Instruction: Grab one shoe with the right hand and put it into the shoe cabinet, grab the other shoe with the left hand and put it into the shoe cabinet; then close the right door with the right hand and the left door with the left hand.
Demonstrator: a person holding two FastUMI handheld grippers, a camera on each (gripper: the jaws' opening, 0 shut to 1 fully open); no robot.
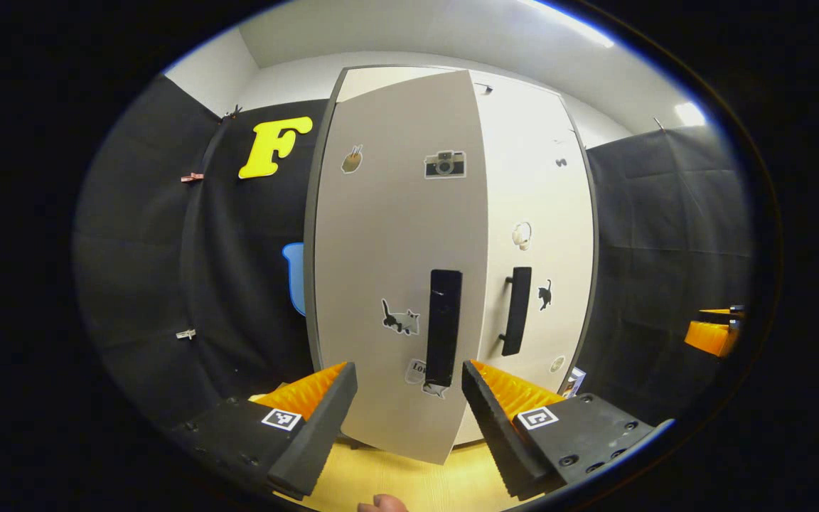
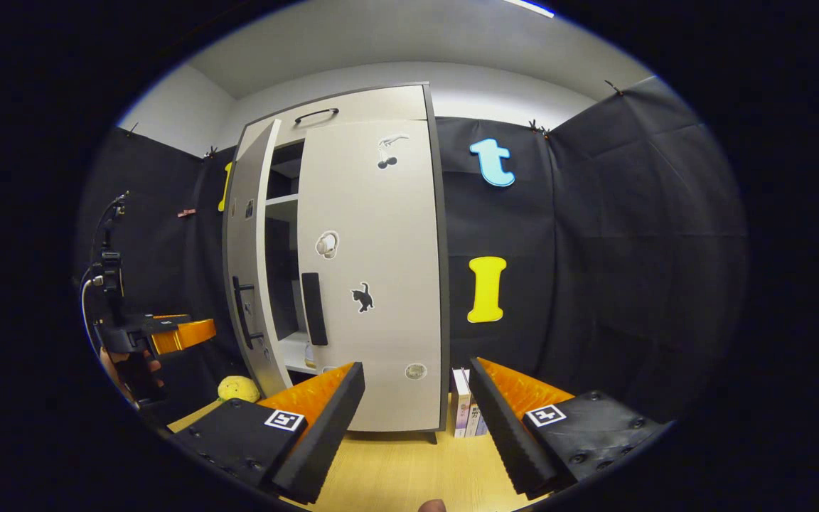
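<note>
We take the shoe cabinet (image 2: 352,270) as landmark: it stands on the wooden table (image 2: 395,469) against the booth wall. Its right door (image 2: 381,284) lies shut, its left door (image 2: 246,270) stands ajar. Books (image 2: 468,412) stand just right of its foot; a soft toy (image 2: 239,389) lies left of it.

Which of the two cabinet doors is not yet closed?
The left door stands ajar, showing shelves behind it, in the right gripper view. The right door, with the black cat sticker, lies flush against the cabinet.
</note>
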